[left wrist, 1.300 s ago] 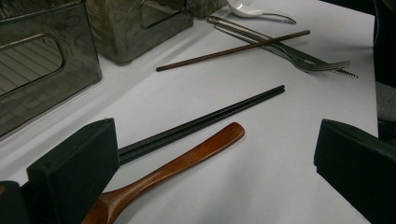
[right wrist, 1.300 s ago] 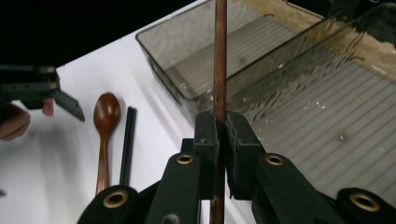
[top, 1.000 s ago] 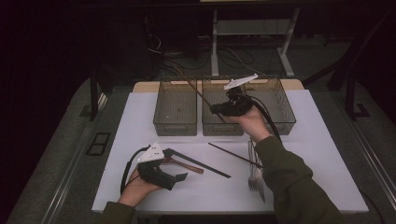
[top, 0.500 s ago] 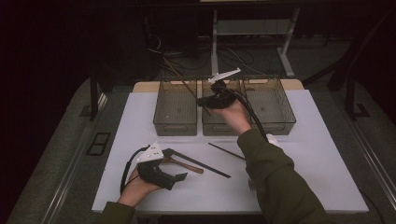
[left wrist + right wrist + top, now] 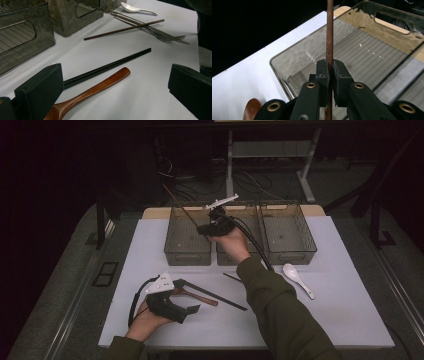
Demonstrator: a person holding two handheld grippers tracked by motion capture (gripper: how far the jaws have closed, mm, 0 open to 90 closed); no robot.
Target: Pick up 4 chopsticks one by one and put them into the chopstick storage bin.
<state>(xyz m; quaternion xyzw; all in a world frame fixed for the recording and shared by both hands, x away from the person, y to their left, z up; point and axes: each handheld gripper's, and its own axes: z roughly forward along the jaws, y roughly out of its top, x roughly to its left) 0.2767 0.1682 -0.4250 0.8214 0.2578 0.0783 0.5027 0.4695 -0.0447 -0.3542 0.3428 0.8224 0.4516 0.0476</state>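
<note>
No brand, label or writing can be read on anything here. Nearest, the left gripper [image 5: 186,306] rests on the white table [image 5: 350,320], its jaws wide apart with nothing between them; the wooden spoon [image 5: 92,91] and black chopsticks [image 5: 107,66] lie just ahead of its jaws. Farther off, the right gripper [image 5: 330,75] is clamped on a brown chopstick [image 5: 329,30], which sticks straight out beyond its jaws, over the left bin [image 5: 187,237].

High view overhead facing forward, gripper views close and low, all sharing the left bin [image 5: 187,237].
</note>
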